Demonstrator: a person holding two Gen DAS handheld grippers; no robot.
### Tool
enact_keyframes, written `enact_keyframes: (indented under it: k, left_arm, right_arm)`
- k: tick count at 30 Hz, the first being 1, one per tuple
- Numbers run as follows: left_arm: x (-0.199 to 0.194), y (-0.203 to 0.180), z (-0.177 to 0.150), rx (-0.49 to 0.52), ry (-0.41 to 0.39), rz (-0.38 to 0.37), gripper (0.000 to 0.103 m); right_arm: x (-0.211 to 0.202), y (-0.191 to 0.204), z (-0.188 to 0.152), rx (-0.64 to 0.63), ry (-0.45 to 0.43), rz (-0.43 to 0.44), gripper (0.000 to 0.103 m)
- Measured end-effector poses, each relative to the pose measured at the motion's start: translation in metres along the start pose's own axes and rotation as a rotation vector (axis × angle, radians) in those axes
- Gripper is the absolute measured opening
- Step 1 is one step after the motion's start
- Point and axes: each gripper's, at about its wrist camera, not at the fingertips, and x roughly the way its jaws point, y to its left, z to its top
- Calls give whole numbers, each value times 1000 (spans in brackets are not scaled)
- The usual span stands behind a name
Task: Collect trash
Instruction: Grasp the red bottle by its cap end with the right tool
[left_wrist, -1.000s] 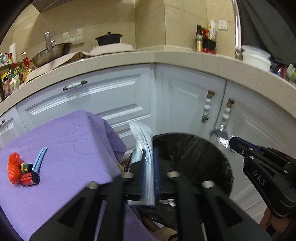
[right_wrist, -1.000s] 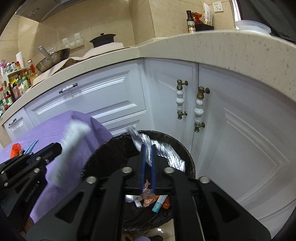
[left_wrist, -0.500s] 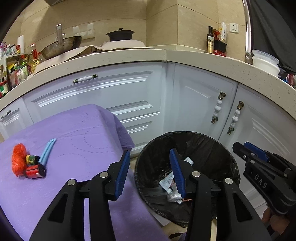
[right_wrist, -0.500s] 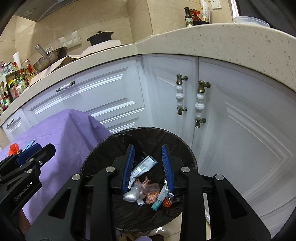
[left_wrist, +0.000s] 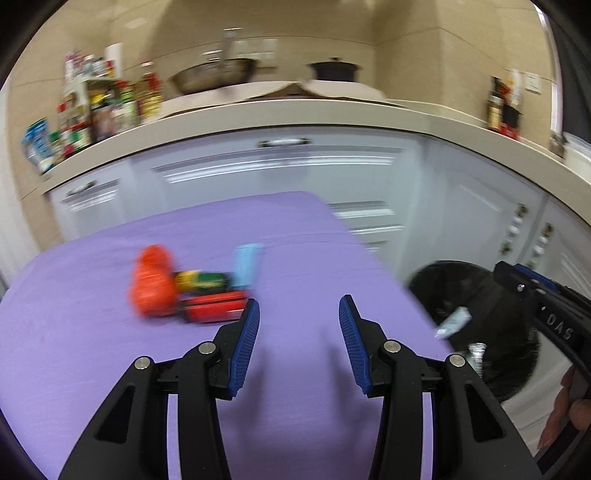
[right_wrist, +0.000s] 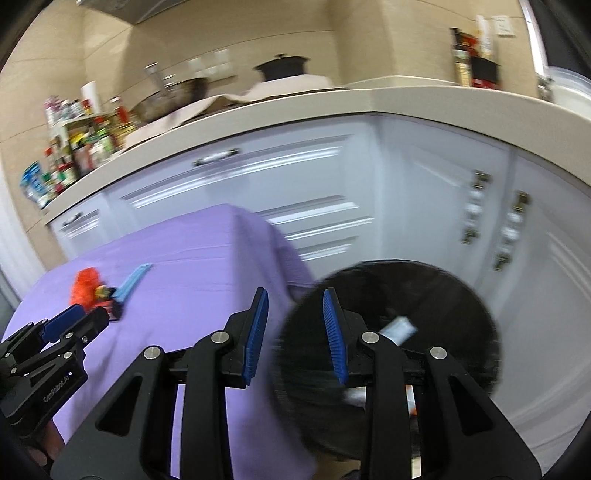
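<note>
Trash left to collect, an orange wad (left_wrist: 153, 284), a red pack (left_wrist: 214, 309), a small bottle (left_wrist: 201, 280) and a pale blue strip (left_wrist: 246, 264), lies clustered on the purple cloth (left_wrist: 295, 387), well apart from the black bin (right_wrist: 424, 295). Both the left gripper (left_wrist: 299, 325) and right gripper (right_wrist: 293, 326) stand apart and empty, so this looks like the reach for the next pickup. One must straddle a single piece and close without dragging its neighbours.
</note>
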Motion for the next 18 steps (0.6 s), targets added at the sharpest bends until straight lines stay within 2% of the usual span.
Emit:
enact_keyframes:
  k: [9,11,18]
  left_arm:
    - [-15,110,-16,-115,11,183,45]
    - [-18,134,-20,-139,15,219,45]
    - [-24,203,-33,-234,30,319,46]
  right_arm:
    - [25,97,0,-109,54,139,32]
    - [29,115,0,-130,62,154,40]
    - [48,162,-4,-190,114,201,41]
